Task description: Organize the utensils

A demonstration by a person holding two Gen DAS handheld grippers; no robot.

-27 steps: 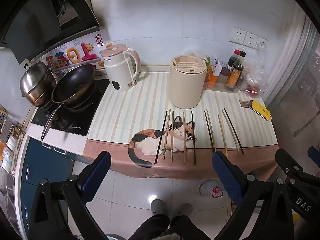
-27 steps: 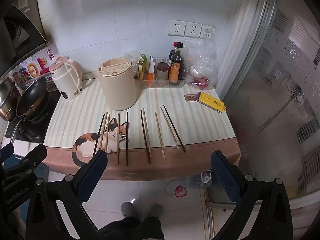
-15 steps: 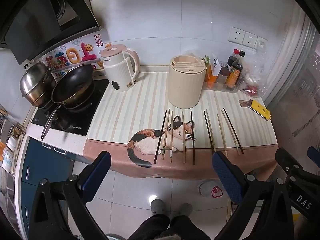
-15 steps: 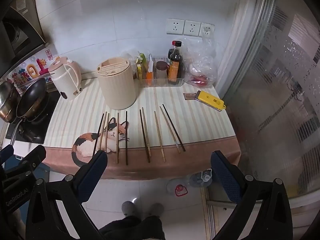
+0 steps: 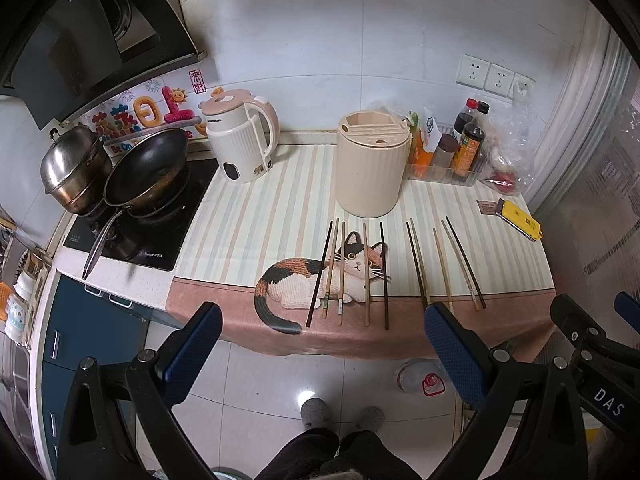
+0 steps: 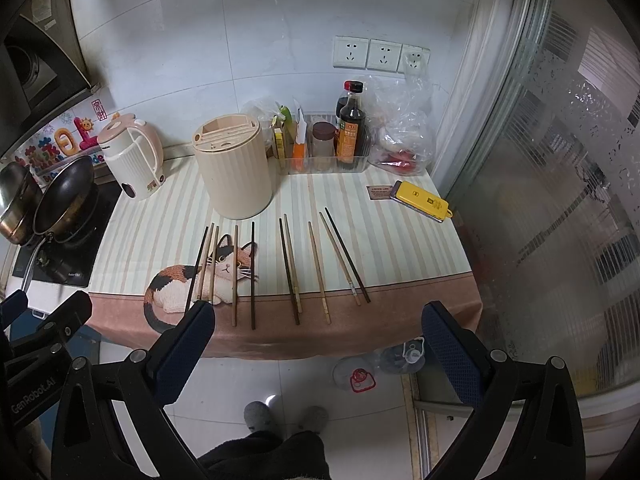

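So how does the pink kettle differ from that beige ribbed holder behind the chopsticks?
The kettle has a looped pink handle and a closed pink lid; the holder has no handle, and its top is cut with open slots. The kettle is white with pink trim, the holder plain beige. The kettle stands beside the stove, the holder further right, just behind the chopsticks. Both stand upright on the striped cloth and have ribbed walls.
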